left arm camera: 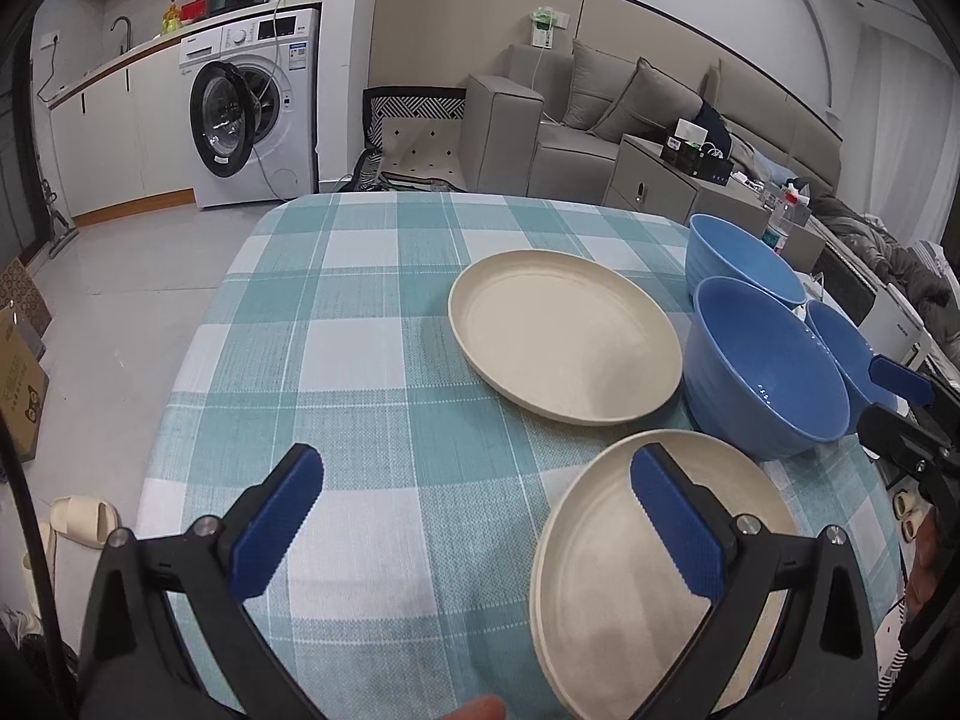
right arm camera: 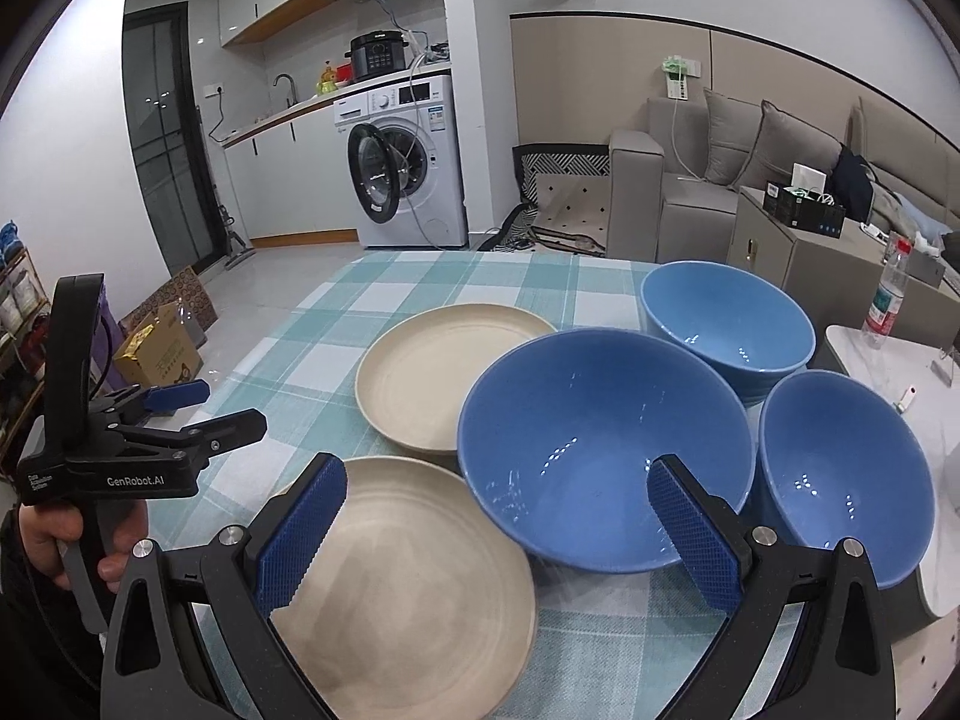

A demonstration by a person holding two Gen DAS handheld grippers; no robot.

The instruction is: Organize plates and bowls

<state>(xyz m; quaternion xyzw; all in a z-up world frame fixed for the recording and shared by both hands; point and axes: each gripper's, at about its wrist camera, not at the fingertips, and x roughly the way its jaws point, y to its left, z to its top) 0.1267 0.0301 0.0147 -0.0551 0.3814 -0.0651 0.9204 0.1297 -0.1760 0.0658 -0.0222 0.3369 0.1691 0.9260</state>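
Two cream plates lie on the checked tablecloth (left arm camera: pixel 360 312): the near plate (right arm camera: pixel 408 588) at the front edge and the far plate (right arm camera: pixel 444 378) behind it, close but apart. To their right stand three blue bowls. The big bowl (right arm camera: pixel 600 450) seems to touch the far plate's rim, though the view does not show this clearly. The back bowl (right arm camera: pixel 726 318) and the small bowl (right arm camera: pixel 840 474) stand just beside it. The left gripper (left arm camera: pixel 477 516) hovers above the cloth, fingers wide apart, its right finger over the near plate. The right gripper (right arm camera: pixel 495 534) hangs over the near plate and big bowl, fingers also spread, holding nothing. A hand (right arm camera: pixel 72 540) grips the left tool's handle.
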